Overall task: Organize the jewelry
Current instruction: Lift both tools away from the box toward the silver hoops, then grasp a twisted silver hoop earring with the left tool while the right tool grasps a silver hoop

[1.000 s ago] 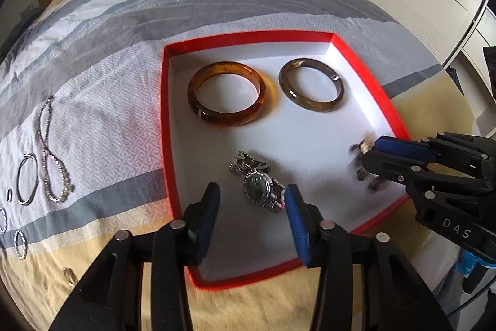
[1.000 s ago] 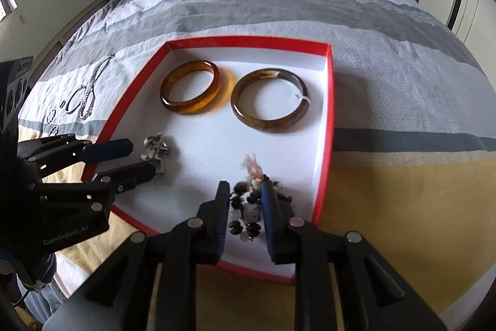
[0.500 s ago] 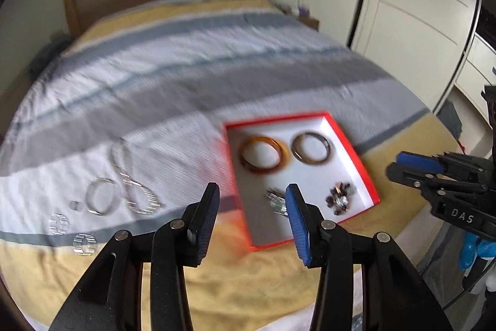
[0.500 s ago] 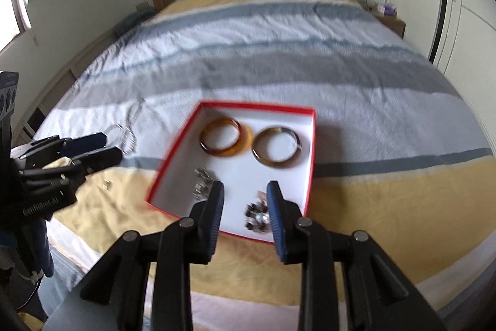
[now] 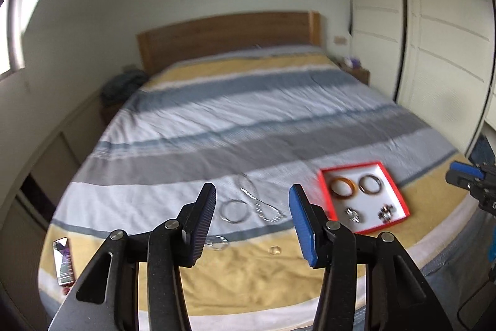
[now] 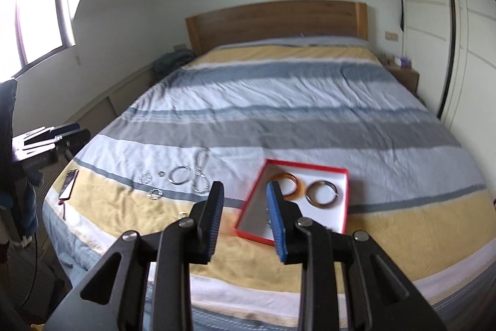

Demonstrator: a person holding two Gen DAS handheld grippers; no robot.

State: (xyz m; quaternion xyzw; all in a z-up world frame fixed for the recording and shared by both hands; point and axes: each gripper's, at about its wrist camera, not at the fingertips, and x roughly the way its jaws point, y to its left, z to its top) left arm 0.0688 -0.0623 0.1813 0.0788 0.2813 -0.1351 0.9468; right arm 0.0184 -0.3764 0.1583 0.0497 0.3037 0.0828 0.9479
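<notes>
My left claw (image 5: 251, 203) spreading, empty, my right claw (image 6: 245, 200) parted, empty, red tray (image 6: 344, 200) of bangles (image 6: 322, 191) near right on bed (image 6: 279, 101)

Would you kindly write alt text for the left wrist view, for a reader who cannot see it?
The left tool, its jaws opening and empty, hangs above a striped bed. A red-rimmed tray at right holds two bangles, a watch and beads; silver rings and a necklace lie on the cover beside it.
</notes>
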